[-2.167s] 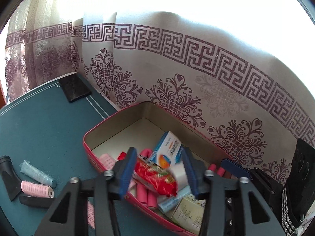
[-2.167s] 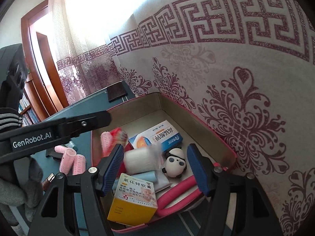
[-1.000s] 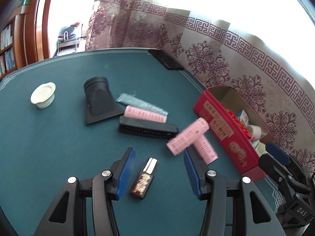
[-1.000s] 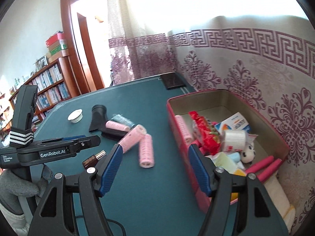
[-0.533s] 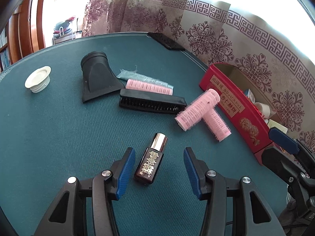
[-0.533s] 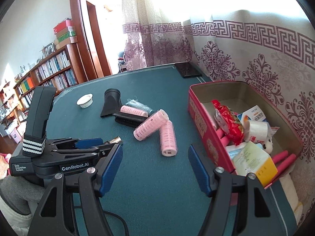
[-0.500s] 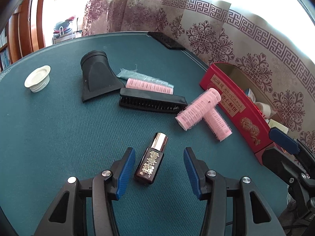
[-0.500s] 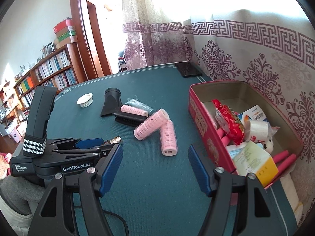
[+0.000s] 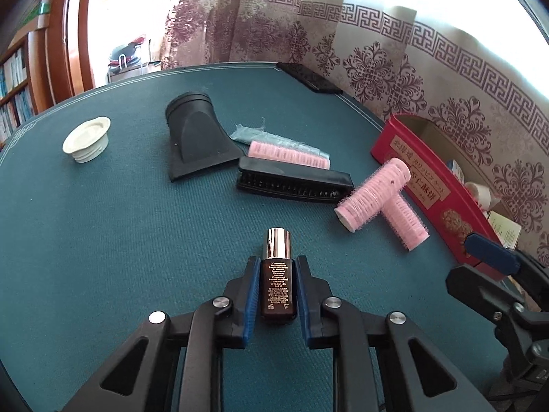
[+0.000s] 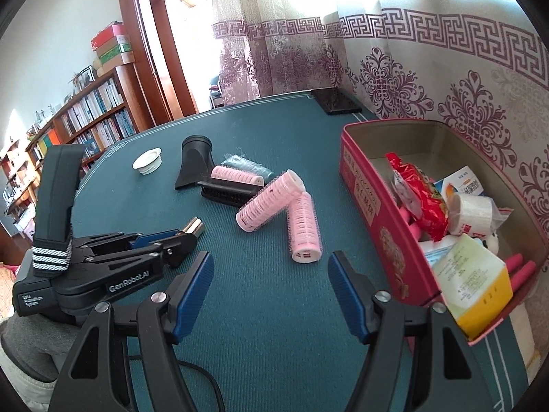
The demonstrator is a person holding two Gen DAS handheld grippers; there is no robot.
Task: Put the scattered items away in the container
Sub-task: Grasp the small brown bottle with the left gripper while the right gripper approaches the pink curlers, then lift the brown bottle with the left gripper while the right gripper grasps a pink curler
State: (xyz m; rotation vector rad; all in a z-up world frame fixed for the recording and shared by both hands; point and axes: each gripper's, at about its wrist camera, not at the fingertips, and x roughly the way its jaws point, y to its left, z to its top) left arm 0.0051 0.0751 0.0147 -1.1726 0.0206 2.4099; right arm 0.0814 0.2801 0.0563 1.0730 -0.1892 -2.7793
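Observation:
A small dark bottle (image 9: 277, 288) with a shiny cap (image 10: 194, 226) lies on the green table. My left gripper (image 9: 277, 260) is closing its jaws on it, and both blue pads press its sides. Two pink hair rollers (image 10: 271, 201) (image 10: 303, 230) lie crossed beside the red tin (image 10: 363, 199), which holds several packets and boxes. My right gripper (image 10: 270, 261) hovers open just short of the nearer roller, with nothing between its fingers.
A black brush (image 9: 295, 183), a third pink roller (image 9: 286, 154), a teal roller (image 9: 260, 135), a black dryer nozzle (image 9: 195, 140) and a white cap (image 9: 87, 135) lie further back. A black phone (image 10: 334, 101) sits at the far edge by the curtain.
The left jaws have come together on the bottle, which now lies straight between the pads. The right gripper has drifted lower and nearer the pink rollers.

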